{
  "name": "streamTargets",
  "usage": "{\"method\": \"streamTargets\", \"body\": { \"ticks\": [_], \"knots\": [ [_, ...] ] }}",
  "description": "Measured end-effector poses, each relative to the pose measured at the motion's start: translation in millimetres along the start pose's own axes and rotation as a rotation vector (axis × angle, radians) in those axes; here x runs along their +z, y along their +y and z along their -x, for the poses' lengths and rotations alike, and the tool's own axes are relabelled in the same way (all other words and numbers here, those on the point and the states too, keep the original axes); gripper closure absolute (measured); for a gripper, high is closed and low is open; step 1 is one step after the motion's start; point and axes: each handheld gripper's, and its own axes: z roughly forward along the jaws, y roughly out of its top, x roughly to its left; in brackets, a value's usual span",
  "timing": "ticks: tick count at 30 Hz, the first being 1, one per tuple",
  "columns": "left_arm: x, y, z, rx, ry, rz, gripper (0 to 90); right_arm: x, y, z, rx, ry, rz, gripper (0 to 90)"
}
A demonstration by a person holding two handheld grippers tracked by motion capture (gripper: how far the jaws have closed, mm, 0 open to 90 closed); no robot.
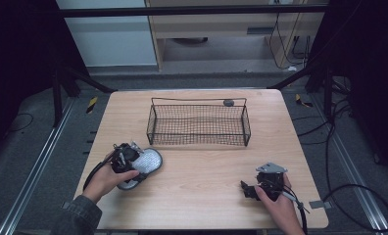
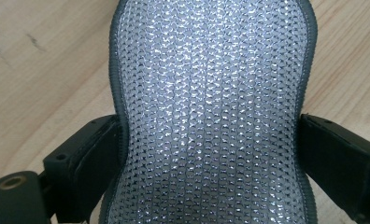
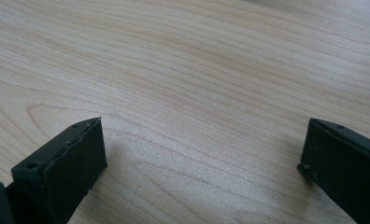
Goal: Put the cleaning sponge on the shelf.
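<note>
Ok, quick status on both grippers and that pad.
Left gripper astride silver mesh pad, jaws at its edges. Right gripper open, empty. Wire basket beyond.

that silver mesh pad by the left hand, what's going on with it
A person holds tongs in each hand at a wooden table. The left tongs sit astride the silver mesh pad, a jaw against each of its narrowed sides, with the pad lying flat on the table in front of the empty wire basket. The right tongs rest open over bare wood, holding nothing.
</note>
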Motion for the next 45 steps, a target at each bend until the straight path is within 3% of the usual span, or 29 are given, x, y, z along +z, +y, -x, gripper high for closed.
{"method": "streamTargets", "body": {
  "ticks": [12, 20, 30, 38, 45],
  "knots": [
    [-32.6, 6.7, 12.3, 0.058, 0.044, 0.09, 7.0, 0.1, -0.2, -0.2, 0.002, 0.003, 0.004, 0.4],
    [-47.5, 19.2, 18.1, 0.111, 0.072, 0.121, 7.0, 0.2, -0.5, 0.3, -0.003, 0.006, 0.007, 0.4],
    [-61.1, 47.8, 29.6, 0.186, 0.103, 0.137, 7.1, 0.3, -0.4, 0.5, -0.006, 0.008, 0.007, 0.4],
    [-64.2, 81.8, 27.7, 0.262, 0.133, 0.129, 7.2, 0.4, -0.4, 0.4, -0.006, 0.008, 0.008, 0.4],
    [-68.4, 106.4, 23.4, 0.3, 0.147, 0.136, 7.3, 0.7, -0.1, 0.4, -0.004, 0.009, 0.007, 0.4]
  ]
}}
